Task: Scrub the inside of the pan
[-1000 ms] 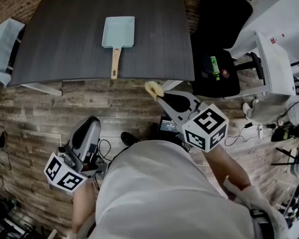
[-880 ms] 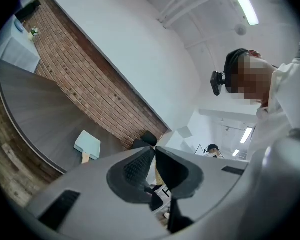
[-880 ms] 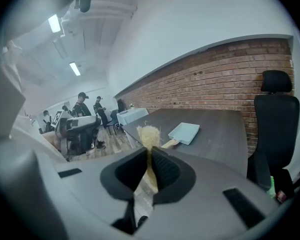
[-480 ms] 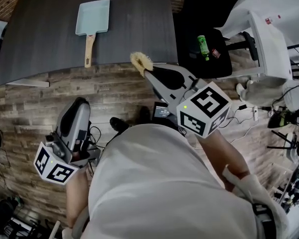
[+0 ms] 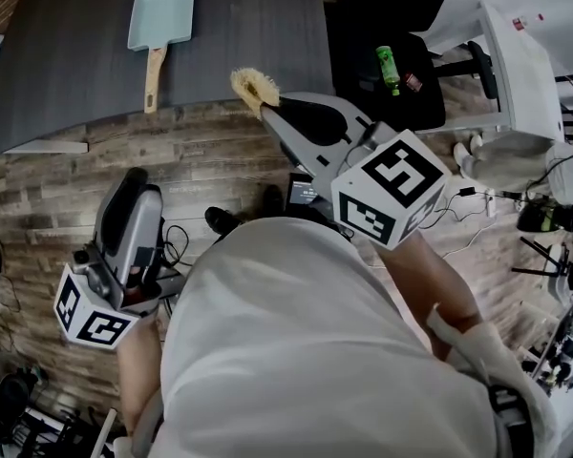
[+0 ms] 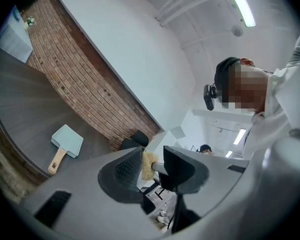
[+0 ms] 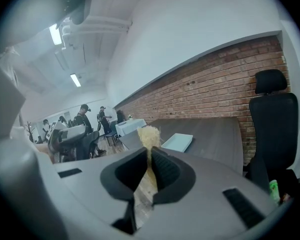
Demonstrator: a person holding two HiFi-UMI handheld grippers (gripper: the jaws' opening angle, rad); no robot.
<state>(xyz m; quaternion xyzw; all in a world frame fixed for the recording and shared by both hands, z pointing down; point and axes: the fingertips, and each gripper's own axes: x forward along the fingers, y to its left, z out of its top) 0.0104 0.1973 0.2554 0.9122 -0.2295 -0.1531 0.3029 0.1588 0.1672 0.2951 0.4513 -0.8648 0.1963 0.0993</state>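
The light blue rectangular pan (image 5: 160, 15) with a wooden handle lies on the dark grey table (image 5: 67, 55), empty; it also shows as the pan (image 6: 67, 140) and the pan (image 7: 177, 142). My right gripper (image 5: 267, 108) is shut on the handle of a yellow bristle brush (image 5: 253, 86), whose head hangs over the table's near edge, right of the pan. The brush (image 7: 149, 136) sticks up between the right gripper's (image 7: 150, 159) jaws. My left gripper (image 5: 134, 184) is low over the floor, well short of the table. The left gripper's (image 6: 152, 166) jaws have just been opening; nothing is between them.
A black office chair (image 5: 382, 46) with a green bottle (image 5: 389, 70) on its seat stands right of the table. A white desk (image 5: 516, 74) and cables lie further right. Wooden floor (image 5: 201, 160) runs between me and the table. People (image 7: 82, 116) stand in the background.
Both grippers have moved forward towards the table. The brush head, earlier over the floor, now reaches the table's near edge. The pan sits further left in the head view.
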